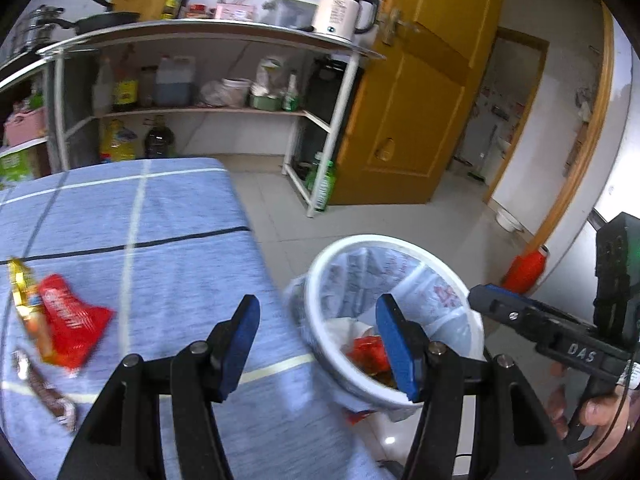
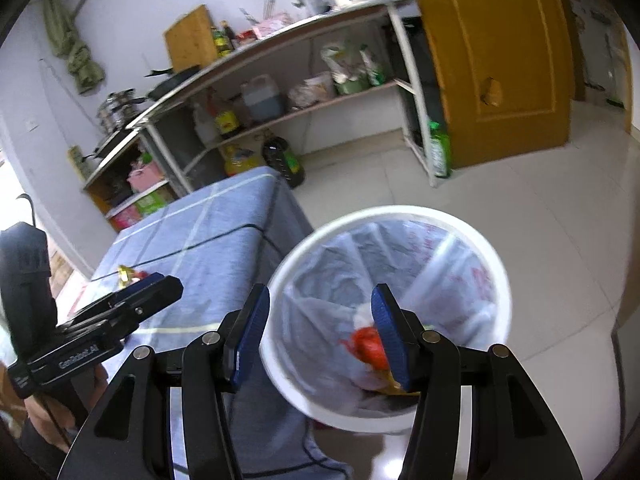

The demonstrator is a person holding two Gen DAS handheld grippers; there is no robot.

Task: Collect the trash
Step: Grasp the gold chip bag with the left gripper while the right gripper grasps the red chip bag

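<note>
A white trash bin [image 1: 320, 264] [image 2: 400, 210] with a plastic liner stands on the floor beside the table's right edge; red and yellow wrappers [image 1: 366, 354] [image 2: 366, 342] lie inside it. My left gripper [image 1: 316, 324] hangs open and empty over the table edge and bin rim. My right gripper [image 2: 318, 312] is open and empty above the bin. On the blue checked tablecloth [image 1: 172, 240] [image 2: 224, 236] at the left lie a red wrapper [image 1: 72, 330], a gold wrapper [image 1: 20, 288] and a brown wrapper [image 1: 48, 394]. The right gripper's fingers [image 1: 504, 306] show at the right of the left wrist view.
A white-framed shelf unit [image 1: 224, 40] with bottles, jugs and a kettle [image 1: 344, 10] stands behind the table. A green bottle [image 1: 322, 184] stands at its foot beside a yellow door [image 1: 416, 92]. A red container [image 1: 524, 272] sits on the tiled floor near the doorway.
</note>
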